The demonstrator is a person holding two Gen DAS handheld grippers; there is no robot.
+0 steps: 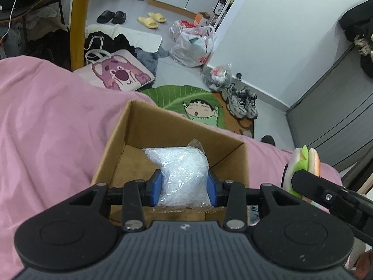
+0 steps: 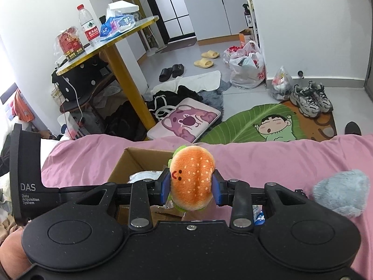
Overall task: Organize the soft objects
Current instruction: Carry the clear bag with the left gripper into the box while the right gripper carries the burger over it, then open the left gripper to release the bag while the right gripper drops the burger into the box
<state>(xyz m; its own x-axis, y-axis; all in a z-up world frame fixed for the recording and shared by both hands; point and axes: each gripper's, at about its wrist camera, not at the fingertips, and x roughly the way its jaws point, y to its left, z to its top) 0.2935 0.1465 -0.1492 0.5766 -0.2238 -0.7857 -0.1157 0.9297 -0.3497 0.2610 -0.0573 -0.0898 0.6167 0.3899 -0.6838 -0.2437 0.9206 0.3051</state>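
An open cardboard box (image 1: 139, 126) sits on the pink bedspread (image 1: 51, 116). My left gripper (image 1: 184, 186) is shut on a clear plastic bag of white filling (image 1: 181, 170) and holds it inside the box. My right gripper (image 2: 191, 185) is shut on a plush hamburger (image 2: 192, 179), held just right of the box (image 2: 132, 161); the burger also shows at the right edge of the left wrist view (image 1: 303, 163). A fluffy blue-grey plush (image 2: 340, 191) lies on the bed to the right.
The bed edge drops to a floor with a green leaf rug (image 2: 244, 123), a pink bear bag (image 2: 186, 121), sneakers (image 2: 312, 100), slippers, plastic bags and clothes. A yellow-legged round table (image 2: 112, 39) with a bottle and snacks stands at the left.
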